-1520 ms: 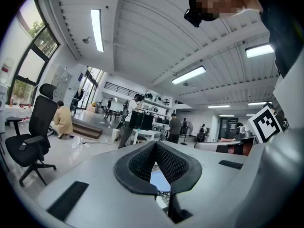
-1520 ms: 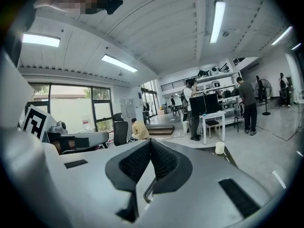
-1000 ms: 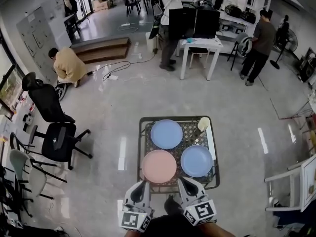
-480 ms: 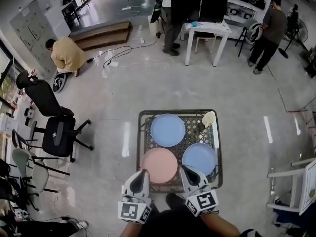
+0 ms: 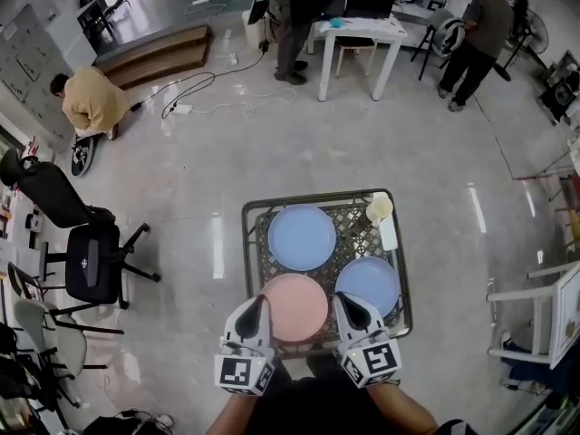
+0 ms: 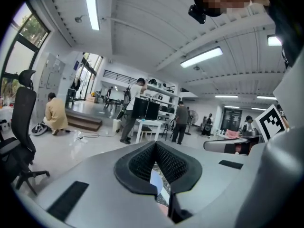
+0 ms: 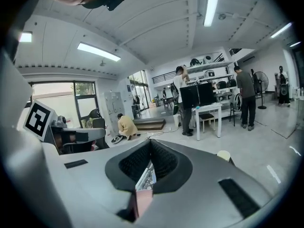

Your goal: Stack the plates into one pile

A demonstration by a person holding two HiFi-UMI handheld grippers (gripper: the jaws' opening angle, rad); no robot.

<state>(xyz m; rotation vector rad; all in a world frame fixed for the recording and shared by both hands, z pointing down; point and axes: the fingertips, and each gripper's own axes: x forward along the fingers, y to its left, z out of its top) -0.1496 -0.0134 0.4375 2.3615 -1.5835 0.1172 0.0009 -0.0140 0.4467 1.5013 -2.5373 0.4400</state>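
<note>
Plate in pink (image 5: 294,308) sits between left claw (image 5: 260,304) and right claw (image 5: 343,303), both closed, empty.

Left gripper (image 5: 259,304): jaws closed together, nothing between them, tip pointing forward.
Right gripper (image 5: 343,303): jaws closed together, empty, tip pointing forward.
Arms (image 5: 404,413): both held low, grippers side by side, apart from each other.

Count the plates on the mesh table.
3: the far blue plate at the back, the right blue plate near right, the pink plate near left. None appears hidden.
</note>
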